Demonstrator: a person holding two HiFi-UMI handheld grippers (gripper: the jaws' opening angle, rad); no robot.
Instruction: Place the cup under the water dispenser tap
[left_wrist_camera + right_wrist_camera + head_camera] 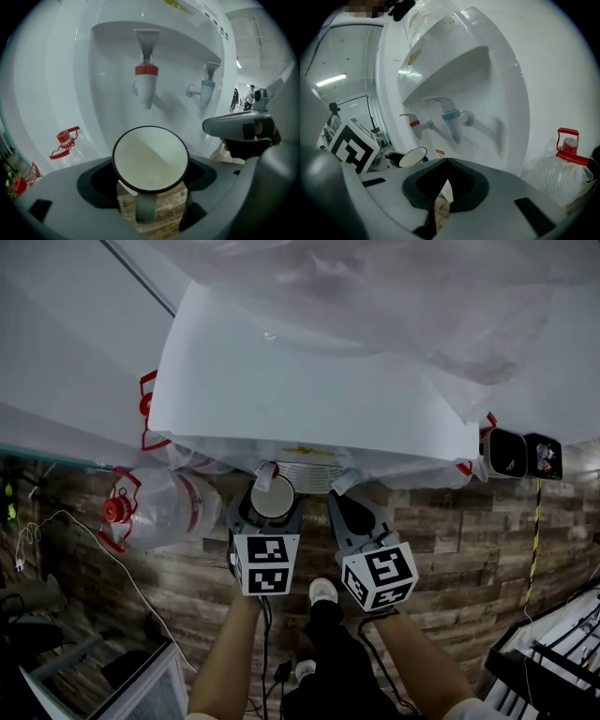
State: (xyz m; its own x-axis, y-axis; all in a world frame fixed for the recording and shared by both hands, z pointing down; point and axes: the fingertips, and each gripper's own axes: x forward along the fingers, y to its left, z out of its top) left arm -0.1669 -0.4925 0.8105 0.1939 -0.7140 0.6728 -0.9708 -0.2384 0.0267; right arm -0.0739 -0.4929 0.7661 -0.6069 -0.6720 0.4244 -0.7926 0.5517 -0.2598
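Wood-plank floor (pixel 487 549), with the white water dispenser (pixel 309 390) standing on it and seen from above in the head view. A spare bottle (pixel 155 507) with a red cap lies on the floor beside its base.

Left gripper (pixel 152 197): jaws clamped on the cup (pixel 150 159). White inside, dark rim, mouth up, handle toward the camera. The cup sits inside the dispenser recess, below the red tap (pixel 146 84) and seemingly a little short of it. The blue tap (pixel 206 89) is off to the right.

Right gripper (pixel 443 194): jaws together, nothing between them, hanging just beside the left one.

Step in hand: final approach, cup not yet released. Whether its base touches the tray cannot be told from these angles; it looks held just clear.

Next move, as I judge it: nudge the cup forward until the rim centres under the red spout, lower it flat, then part the jaws and back straight out without dragging the handle.
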